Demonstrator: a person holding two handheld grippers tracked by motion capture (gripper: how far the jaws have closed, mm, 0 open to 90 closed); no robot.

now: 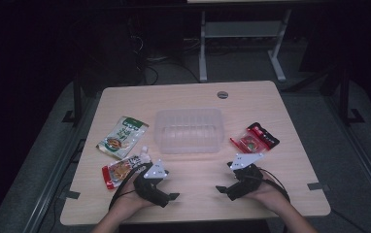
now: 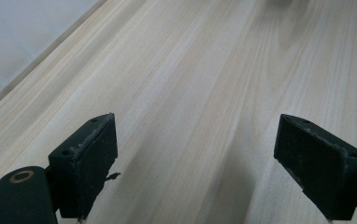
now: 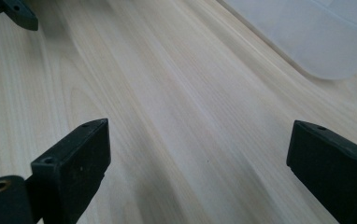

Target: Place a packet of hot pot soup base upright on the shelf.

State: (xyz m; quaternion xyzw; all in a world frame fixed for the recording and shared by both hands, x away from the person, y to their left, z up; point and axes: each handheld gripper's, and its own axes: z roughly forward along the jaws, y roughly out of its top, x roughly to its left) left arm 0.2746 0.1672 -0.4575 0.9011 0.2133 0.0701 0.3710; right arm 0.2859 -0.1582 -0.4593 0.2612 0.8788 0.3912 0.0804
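Lying just beyond the left tool (image 1: 163,186), touching it: red-and-white pouch (image 1: 123,169), long axis slanting up-right. Red packet (image 1: 254,137) just past right tool (image 1: 229,179). Both tools released, empty, on counter (image 1: 193,204); tub (image 1: 189,130) between, farther back.

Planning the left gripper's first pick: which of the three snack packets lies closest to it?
The red-edged packet with the white spout, right beside the left gripper. The green packet lies farther up the table, and the red packet sits right of the clear tub.
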